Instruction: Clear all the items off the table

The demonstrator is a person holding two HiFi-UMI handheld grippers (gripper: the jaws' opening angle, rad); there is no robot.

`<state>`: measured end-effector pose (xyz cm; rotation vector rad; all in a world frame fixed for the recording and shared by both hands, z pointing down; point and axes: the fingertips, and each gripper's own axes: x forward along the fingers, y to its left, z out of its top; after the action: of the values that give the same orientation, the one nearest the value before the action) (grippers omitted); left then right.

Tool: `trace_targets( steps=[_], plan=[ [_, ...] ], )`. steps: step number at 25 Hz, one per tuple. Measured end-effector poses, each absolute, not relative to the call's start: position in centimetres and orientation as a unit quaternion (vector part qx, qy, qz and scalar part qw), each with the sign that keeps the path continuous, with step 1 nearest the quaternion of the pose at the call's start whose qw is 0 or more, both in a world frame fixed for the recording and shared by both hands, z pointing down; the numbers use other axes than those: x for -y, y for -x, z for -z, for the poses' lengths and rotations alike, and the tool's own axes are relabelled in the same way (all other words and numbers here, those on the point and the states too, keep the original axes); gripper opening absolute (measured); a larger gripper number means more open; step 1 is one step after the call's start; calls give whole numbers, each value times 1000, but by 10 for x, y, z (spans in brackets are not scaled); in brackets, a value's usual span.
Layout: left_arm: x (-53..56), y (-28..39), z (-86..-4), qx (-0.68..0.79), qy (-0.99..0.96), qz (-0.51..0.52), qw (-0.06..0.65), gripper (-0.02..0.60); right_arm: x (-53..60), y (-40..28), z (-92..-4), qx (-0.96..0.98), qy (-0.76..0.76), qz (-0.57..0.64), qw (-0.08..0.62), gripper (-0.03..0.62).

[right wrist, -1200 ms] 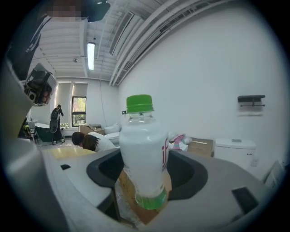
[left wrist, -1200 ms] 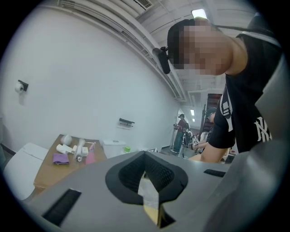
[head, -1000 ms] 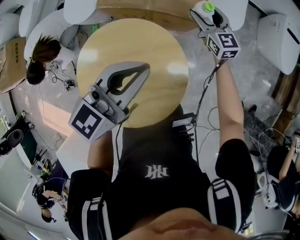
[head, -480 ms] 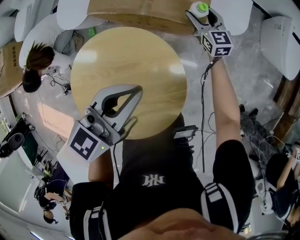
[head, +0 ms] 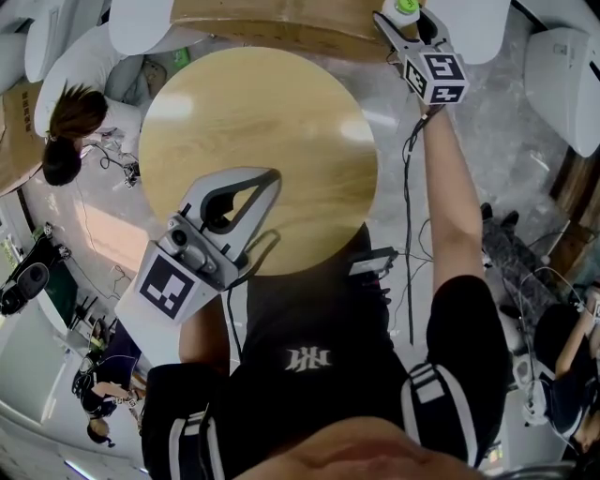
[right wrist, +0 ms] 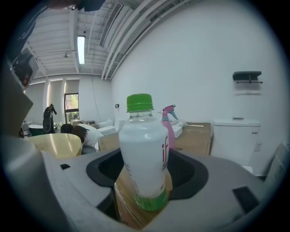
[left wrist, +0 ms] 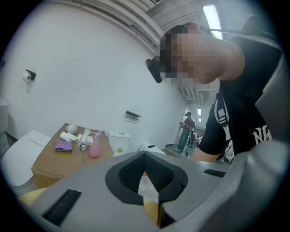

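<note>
Clamped in the right gripper [head: 398,11], the white plastic bottle with a green cap [right wrist: 144,145] had sunk over the rectangular brown side table [head: 272,23], perhaps touching its edge. The left gripper [head: 267,178], jaws together and empty, hovered over the bare round wooden table [head: 281,112] at its near edge, so clearing looked almost done.

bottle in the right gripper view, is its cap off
No, the bottle has its green cap sitting on top of its neck.
</note>
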<state>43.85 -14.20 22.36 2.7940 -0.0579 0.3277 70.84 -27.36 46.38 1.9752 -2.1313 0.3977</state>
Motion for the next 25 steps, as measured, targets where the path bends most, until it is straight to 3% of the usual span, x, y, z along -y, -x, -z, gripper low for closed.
trace_targets(
  steps=[3,5,10,14,15,20,21,25],
  plan=[
    [140,-448,-228,20,-980,-115,163,12,274,-720,-471,721,-671,-144,94,317],
    [139,-452,-230,19,-980,-116,162,12,276,-725,-475,723,-667,-153,94,400],
    [133,-447,-222,13,-982,-117,150,12,270,-731,-464,712,-679,-151,98,400],
    [129,-447,-218,8,-983,-116,145,12,234,-739,-418,690,-708,-140,56,399],
    [129,-448,-218,10,-982,-113,148,12,221,-735,-403,688,-711,-135,44,364],
    [123,-445,-207,11,-981,-93,172,12,153,-675,-308,708,-701,-88,27,41],
    [119,-442,-205,7,-981,-89,174,12,141,-658,-290,715,-694,-81,27,5],
    [99,-420,-187,-9,-981,-62,182,12,95,-583,-230,745,-664,-59,23,3]
  ],
)
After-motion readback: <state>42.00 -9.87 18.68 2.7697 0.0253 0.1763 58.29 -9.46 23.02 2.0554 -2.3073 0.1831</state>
